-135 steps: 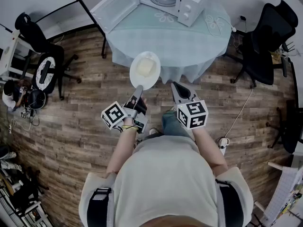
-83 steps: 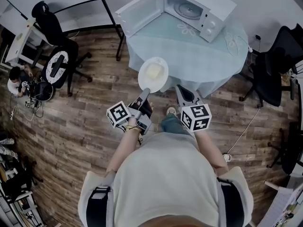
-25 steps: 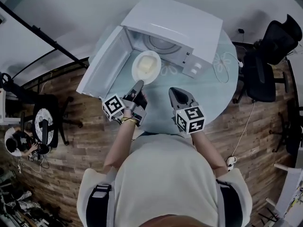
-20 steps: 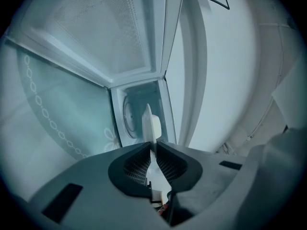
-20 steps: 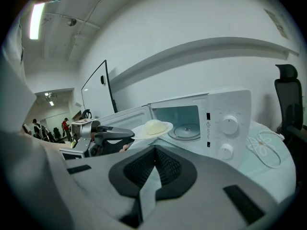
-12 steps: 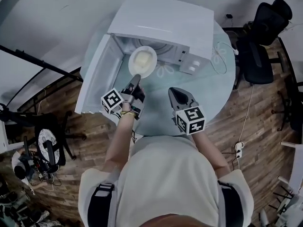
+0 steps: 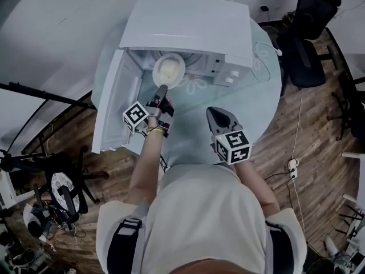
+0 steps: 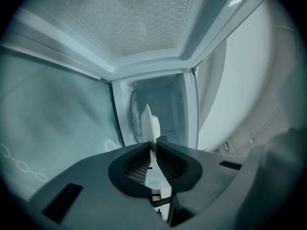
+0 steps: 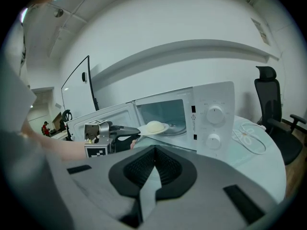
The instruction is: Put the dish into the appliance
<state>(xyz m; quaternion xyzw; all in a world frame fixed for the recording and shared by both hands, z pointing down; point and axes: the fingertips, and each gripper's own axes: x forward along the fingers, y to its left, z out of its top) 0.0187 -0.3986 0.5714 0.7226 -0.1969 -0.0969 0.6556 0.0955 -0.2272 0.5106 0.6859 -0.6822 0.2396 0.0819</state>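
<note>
One plate (image 7: 169, 68), pale food on it, sits clamped by its near rim in the left gripper (image 7: 162, 89), held level at the microwave's (image 7: 188, 24) open mouth, presumably so nothing slides off. Right gripper (image 7: 215, 112), jaws together and empty, hangs before the microwave, clear of the door (image 7: 114, 107).

Microwave (image 7: 188, 30) on table (image 7: 199, 136) — dish (image 7: 169, 70) at its mouth.

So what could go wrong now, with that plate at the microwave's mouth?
The left gripper pinches the plate only at its near rim, so it could tip and the pale food might slide off. The plate's edge could knock the frame of the microwave. The open door beside the gripper might get bumped.
</note>
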